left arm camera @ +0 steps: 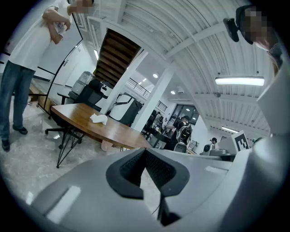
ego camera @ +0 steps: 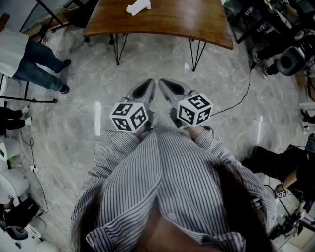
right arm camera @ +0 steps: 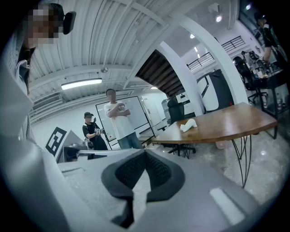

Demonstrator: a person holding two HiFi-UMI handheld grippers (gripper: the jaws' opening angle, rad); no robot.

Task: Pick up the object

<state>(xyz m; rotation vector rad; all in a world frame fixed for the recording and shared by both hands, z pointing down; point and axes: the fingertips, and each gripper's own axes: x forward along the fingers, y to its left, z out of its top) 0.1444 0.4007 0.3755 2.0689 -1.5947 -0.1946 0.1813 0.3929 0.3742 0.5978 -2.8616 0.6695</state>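
A small white crumpled object [ego camera: 138, 7] lies near the far edge of a brown wooden table [ego camera: 162, 19]; it also shows in the left gripper view [left arm camera: 99, 118] and in the right gripper view [right arm camera: 188, 125]. My left gripper [ego camera: 150, 82] and right gripper [ego camera: 163, 81] are held close to my chest over the floor, well short of the table. Both are shut with nothing between the jaws, tips meeting [left arm camera: 145, 150] [right arm camera: 145, 152]. Their marker cubes [ego camera: 129, 117] [ego camera: 195, 109] face the head camera.
The table stands on thin black hairpin legs [ego camera: 118, 49] over a grey marble floor [ego camera: 74, 123]. A person in jeans [ego camera: 29, 59] stands at the left. A black cable [ego camera: 236, 103] runs across the floor at right, beside chairs and equipment [ego camera: 290, 59].
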